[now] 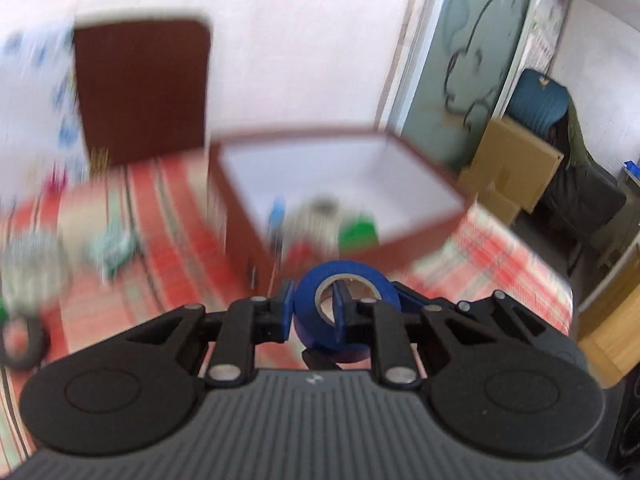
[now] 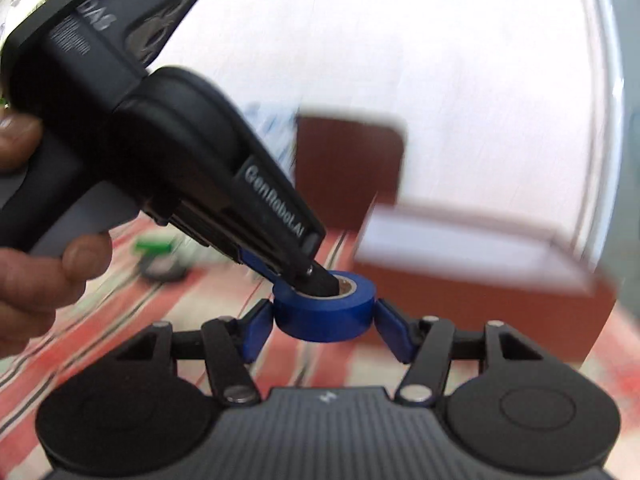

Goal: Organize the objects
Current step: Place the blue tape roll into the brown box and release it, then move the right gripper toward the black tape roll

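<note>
A blue tape roll [image 1: 346,312] is held by my left gripper [image 1: 312,310]: one finger is inside the core and one outside, clamped on the roll's wall. In the right wrist view the same roll [image 2: 324,312] sits between the blue fingers of my right gripper [image 2: 325,326], which touch its two sides; the left gripper's body comes in from the upper left with a fingertip in the core. A brown box with a white inside [image 1: 344,176] stands just beyond, holding several small items. It also shows blurred in the right wrist view [image 2: 480,264].
A red striped cloth [image 1: 168,216] covers the surface. Blurred small objects and a black tape ring [image 1: 22,342] lie at the left. A brown board [image 1: 140,88] leans on the wall behind. Cardboard boxes [image 1: 512,160] and a doorway are at the right.
</note>
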`<action>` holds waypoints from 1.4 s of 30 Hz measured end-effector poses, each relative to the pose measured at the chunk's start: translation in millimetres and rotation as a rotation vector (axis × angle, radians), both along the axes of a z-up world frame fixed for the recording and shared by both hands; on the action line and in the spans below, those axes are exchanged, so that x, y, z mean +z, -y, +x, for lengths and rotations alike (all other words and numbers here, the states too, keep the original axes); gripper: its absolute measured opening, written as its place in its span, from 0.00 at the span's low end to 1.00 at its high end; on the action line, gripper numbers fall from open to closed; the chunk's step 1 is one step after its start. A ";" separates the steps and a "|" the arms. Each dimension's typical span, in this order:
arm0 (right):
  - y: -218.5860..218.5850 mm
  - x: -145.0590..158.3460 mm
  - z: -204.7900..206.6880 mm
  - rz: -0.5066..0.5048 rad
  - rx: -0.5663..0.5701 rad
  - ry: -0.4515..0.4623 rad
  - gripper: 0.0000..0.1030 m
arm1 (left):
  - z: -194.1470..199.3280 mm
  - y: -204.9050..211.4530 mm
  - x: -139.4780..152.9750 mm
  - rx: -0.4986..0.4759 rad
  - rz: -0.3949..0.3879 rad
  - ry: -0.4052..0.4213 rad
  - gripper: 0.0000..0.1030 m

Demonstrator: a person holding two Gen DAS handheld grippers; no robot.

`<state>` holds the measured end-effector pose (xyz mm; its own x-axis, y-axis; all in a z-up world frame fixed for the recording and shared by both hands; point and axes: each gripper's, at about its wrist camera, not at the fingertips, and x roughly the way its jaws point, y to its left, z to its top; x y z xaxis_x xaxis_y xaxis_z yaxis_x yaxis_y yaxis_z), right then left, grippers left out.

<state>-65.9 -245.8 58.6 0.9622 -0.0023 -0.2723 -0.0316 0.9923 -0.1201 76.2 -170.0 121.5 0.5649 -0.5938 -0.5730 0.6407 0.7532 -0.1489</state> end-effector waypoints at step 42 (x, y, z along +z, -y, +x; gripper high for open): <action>12.7 -21.3 8.0 0.347 -0.181 -0.202 0.60 | -12.1 -74.1 -71.4 0.363 0.229 -0.058 0.48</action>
